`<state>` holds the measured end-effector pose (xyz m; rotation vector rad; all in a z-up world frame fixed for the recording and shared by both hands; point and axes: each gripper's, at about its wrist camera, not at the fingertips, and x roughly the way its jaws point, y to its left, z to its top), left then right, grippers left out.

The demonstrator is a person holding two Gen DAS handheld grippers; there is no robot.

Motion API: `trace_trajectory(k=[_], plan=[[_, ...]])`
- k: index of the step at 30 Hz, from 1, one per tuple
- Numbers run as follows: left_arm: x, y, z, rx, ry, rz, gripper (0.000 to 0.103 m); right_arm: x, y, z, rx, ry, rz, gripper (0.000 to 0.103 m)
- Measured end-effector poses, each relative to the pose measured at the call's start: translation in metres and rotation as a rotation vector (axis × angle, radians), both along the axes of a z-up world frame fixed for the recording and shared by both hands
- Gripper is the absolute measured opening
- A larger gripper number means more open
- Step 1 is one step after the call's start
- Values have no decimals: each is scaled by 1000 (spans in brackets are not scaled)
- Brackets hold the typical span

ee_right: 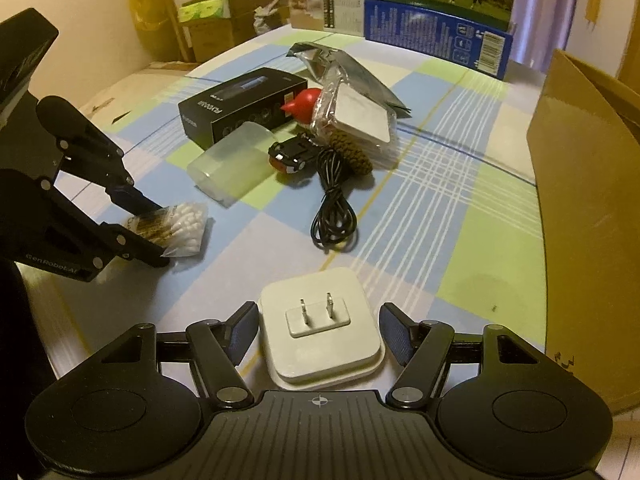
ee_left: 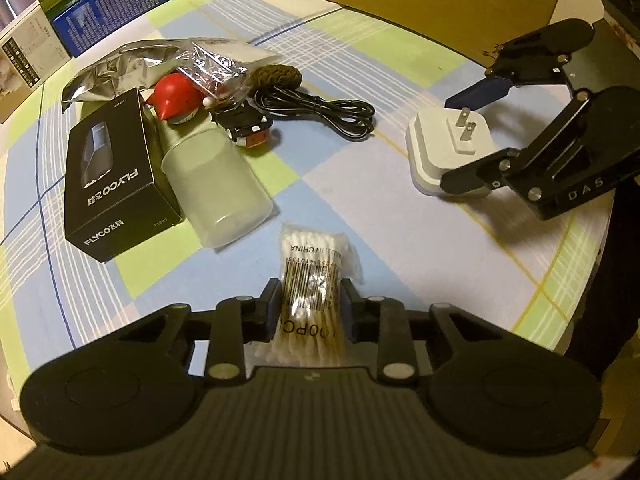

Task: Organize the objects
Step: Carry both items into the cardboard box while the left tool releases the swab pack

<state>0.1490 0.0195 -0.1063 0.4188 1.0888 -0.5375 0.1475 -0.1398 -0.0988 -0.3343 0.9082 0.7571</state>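
A packet of cotton swabs (ee_left: pixel 310 264) lies on the checked tablecloth (ee_left: pixel 400 240), and my left gripper (ee_left: pixel 310 304) is shut on its near end. From the right wrist view the same packet (ee_right: pixel 186 226) sticks out of the left gripper (ee_right: pixel 160 236). A white plug adapter (ee_right: pixel 320 336) lies prongs up between the fingers of my right gripper (ee_right: pixel 320 330). That gripper is open, with narrow gaps on both sides. In the left wrist view the right gripper (ee_left: pixel 450 140) straddles the adapter (ee_left: pixel 448 148).
A cluster sits mid-table: black FLYCO box (ee_left: pixel 108 176), translucent cup on its side (ee_left: pixel 216 188), red toy (ee_left: pixel 176 96), toy car (ee_left: pixel 244 124), coiled black cable (ee_left: pixel 320 112), brown crocheted piece (ee_left: pixel 276 76), foil bag (ee_left: pixel 116 72). An open cardboard box (ee_right: pixel 588 200) stands at the right; blue carton (ee_right: pixel 436 20) behind.
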Motion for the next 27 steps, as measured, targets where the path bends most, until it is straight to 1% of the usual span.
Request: trace_trajectory(k=[3,6,7,9,11,13,15,18,21,24,27], plan=[[-1,-1,0,-2,-4,4,26,-4,6,-4,-46,-30,60,65],[1,2,-1,-19,4,33,27,-6,7,-10,-60,-30,79,64],[1,2,-1,-21,6,38,27,-6,5,-9,-54,-26,67,62],[1,1,0,-17,14,49,27,-6,0,-8,-38,-10,19,62],[2,1,1,-21,27,69,19,-8,-5,-4,-9,3,-28,61],[3,1,5,-37,36,104,19,-12,-9,4,5,-3,-55,61],[1,-1,11,-45,25,138,18,-17,-15,12,13,-8,-101,61],[-2,-5,25,-61,4,189,18,-22,-26,32,39,-16,-168,61],[-5,-15,49,-102,-17,226,18,-26,-41,62,73,-59,-210,61],[-4,-36,79,-134,-63,232,18,-26,-63,95,108,-106,-263,61],[1,-66,113,-191,-106,215,18,-20,-92,128,127,-157,-327,61]])
